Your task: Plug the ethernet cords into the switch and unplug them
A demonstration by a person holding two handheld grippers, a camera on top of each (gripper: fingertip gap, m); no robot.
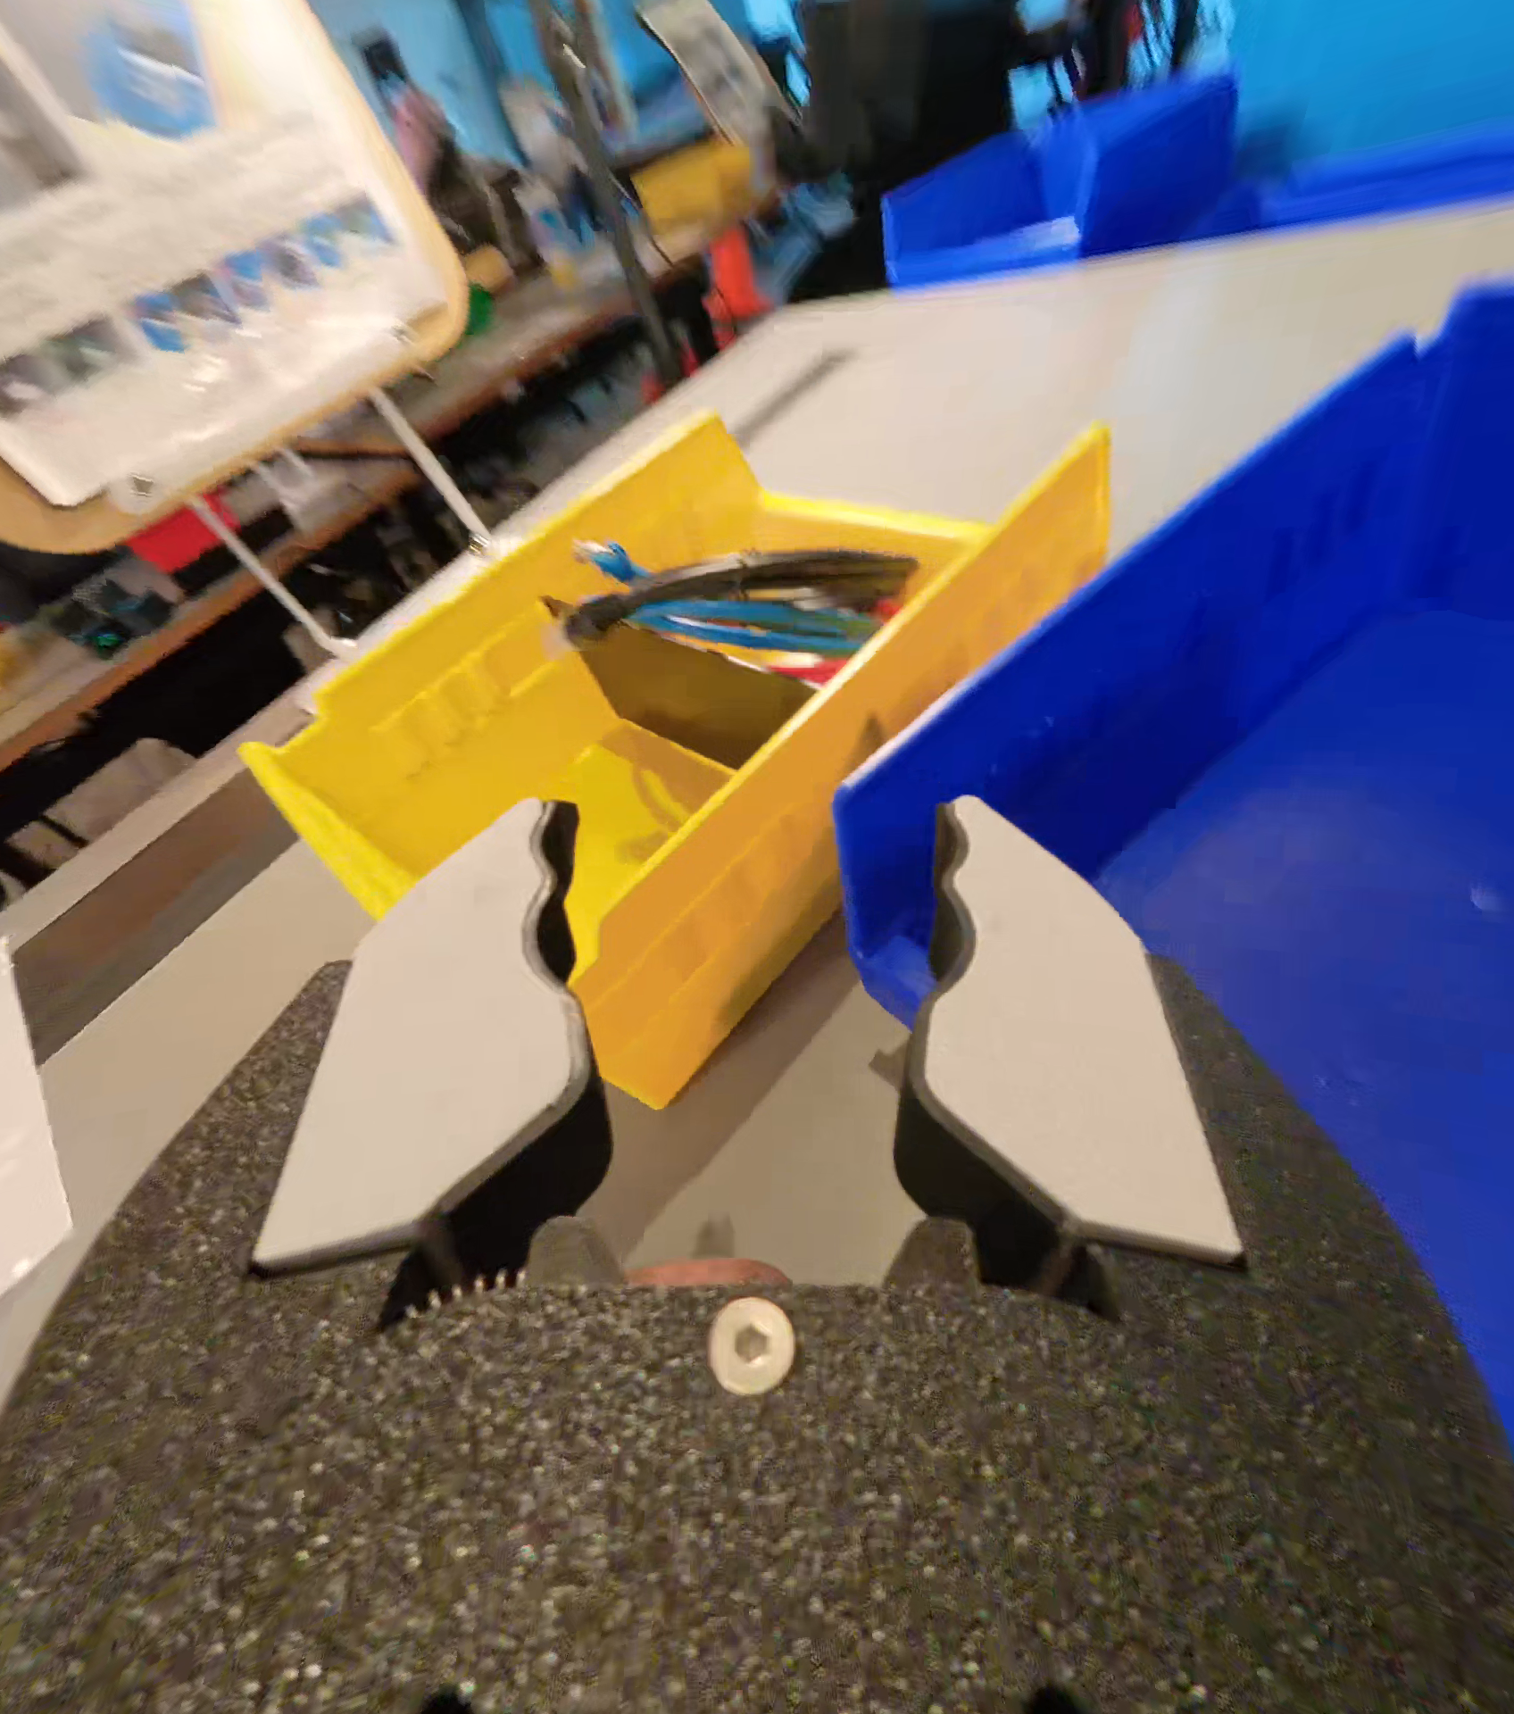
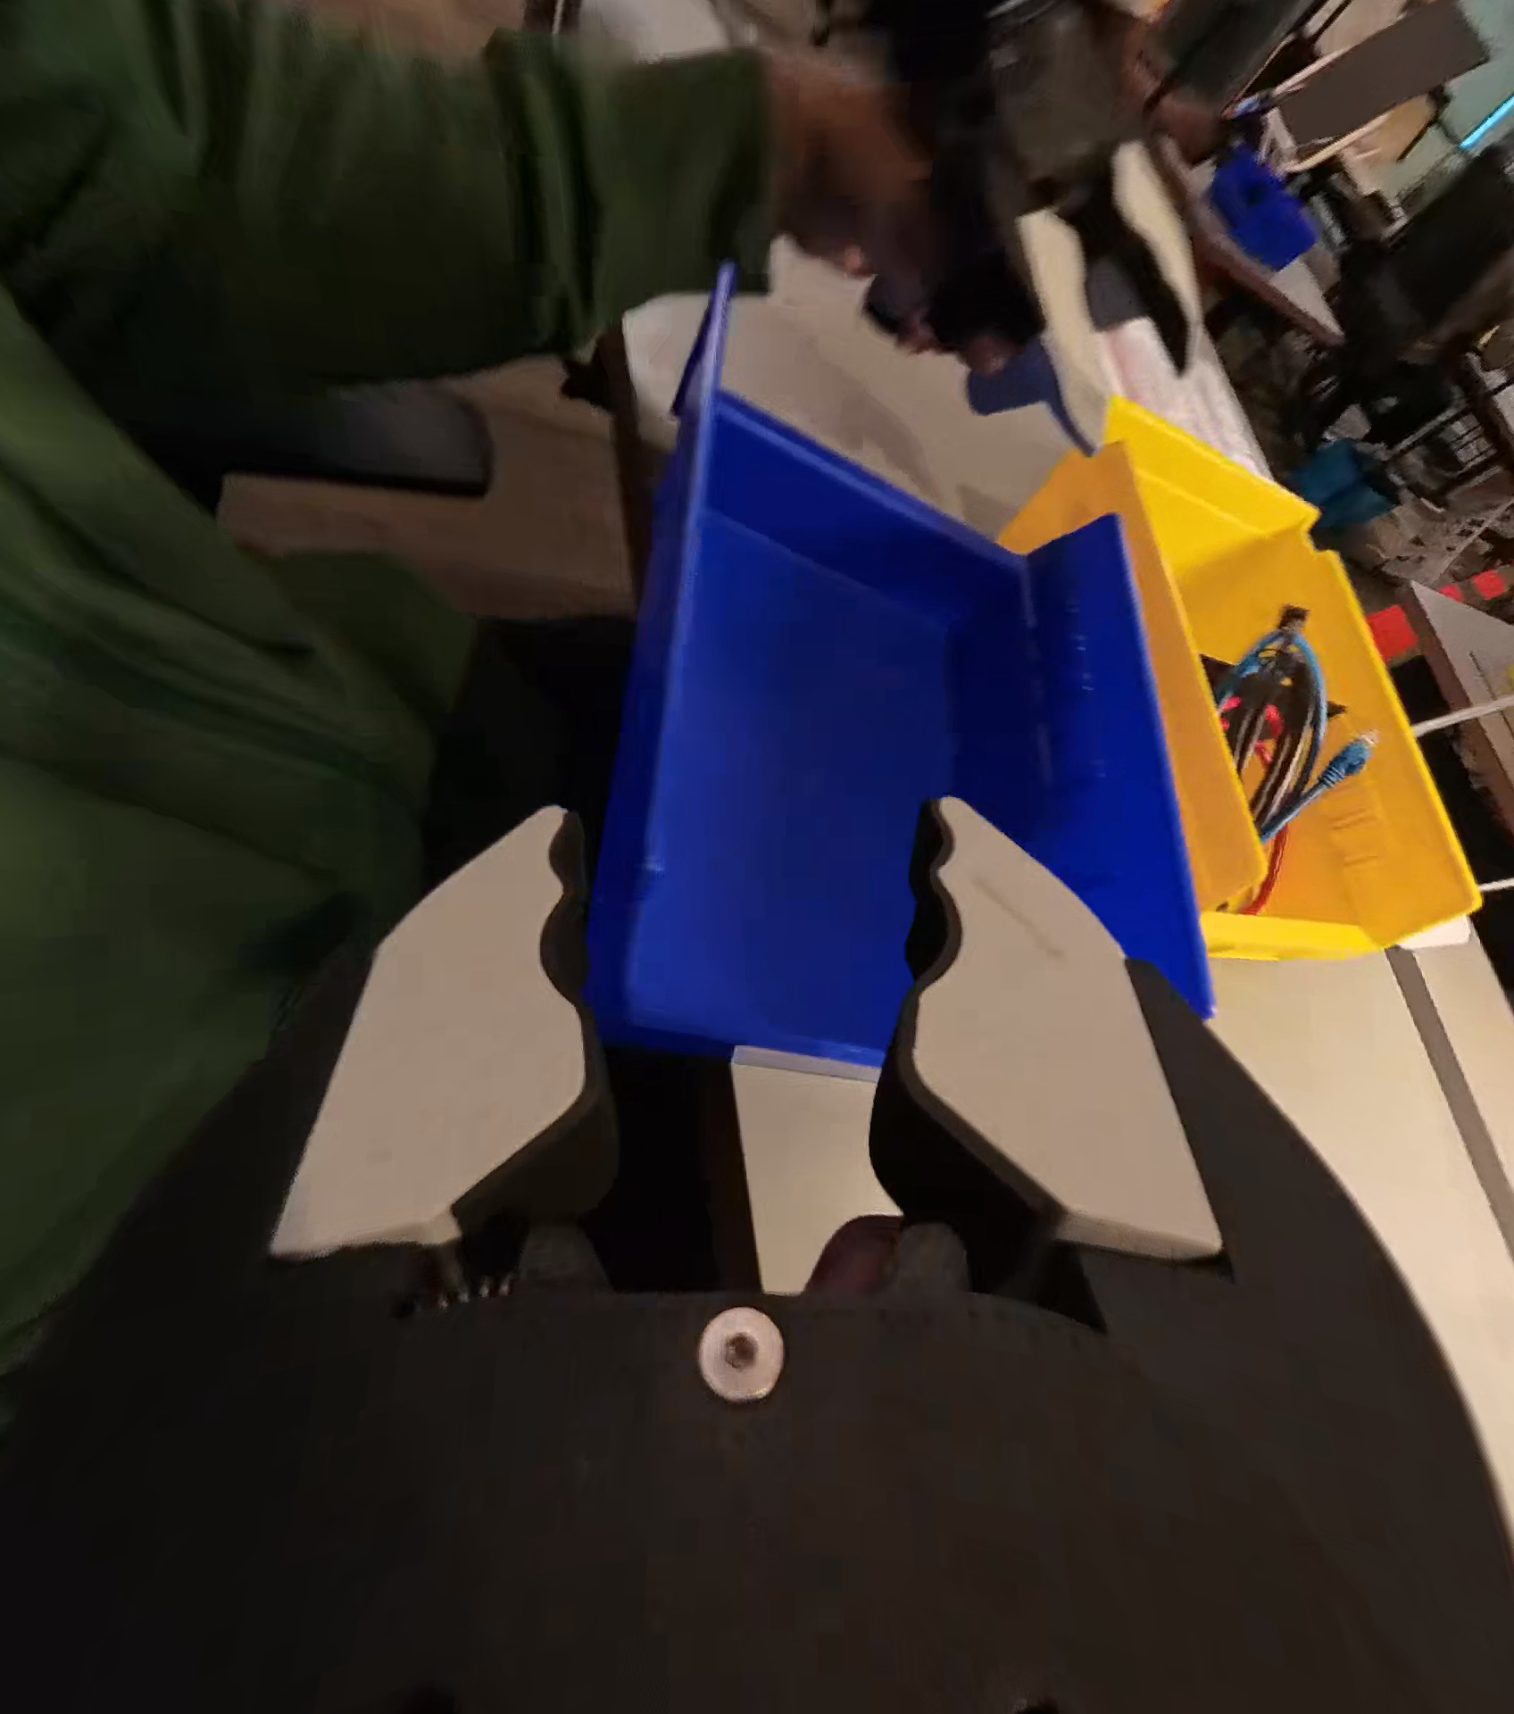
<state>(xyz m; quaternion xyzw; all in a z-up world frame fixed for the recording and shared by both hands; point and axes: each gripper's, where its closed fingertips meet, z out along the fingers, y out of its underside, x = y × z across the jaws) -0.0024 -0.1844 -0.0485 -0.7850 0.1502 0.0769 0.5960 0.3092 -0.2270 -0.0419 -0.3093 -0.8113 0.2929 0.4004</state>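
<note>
Left gripper (image 1: 749,816): fingers spread wide, nothing between them, hovering over the grey tabletop (image 1: 967,390). Through the gap, lower centre of the left wrist view, sits the near corner of a yellow bin (image 1: 735,890).

Ethernet cords (image 1: 735,603) are in that yellow bin, centre of frame: a bundle of blue and black cable with some red underneath, one blue plug sticking up at the bundle's left end. A dark divider panel (image 1: 698,691) stands in the bin just in front of the bundle. No switch identifiable in either view.

Blue bin (image 1: 1291,835) fills the right side of the frame, just beside the yellow one; what shows of its inside holds nothing. More blue bins (image 1: 1059,185) upper right, blurred. Wood-framed board with printed sheets (image 1: 150,232) upper left, blurred.

Right gripper (image 2: 744,825): fingers also wide apart, gripping nothing, looking down into the same blue bin (image 2: 809,742), centre of frame. Yellow bin (image 2: 1273,668) to its right, walls touching or nearly so, can't tell which. Cords (image 2: 1291,733) lie in it, blue plug pointing toward the right edge.

Green sleeve (image 2: 271,232) crosses the upper left of the right wrist view; the hand (image 2: 855,185) at its end holds the other gripper, too blurred to read its fingers there.
</note>
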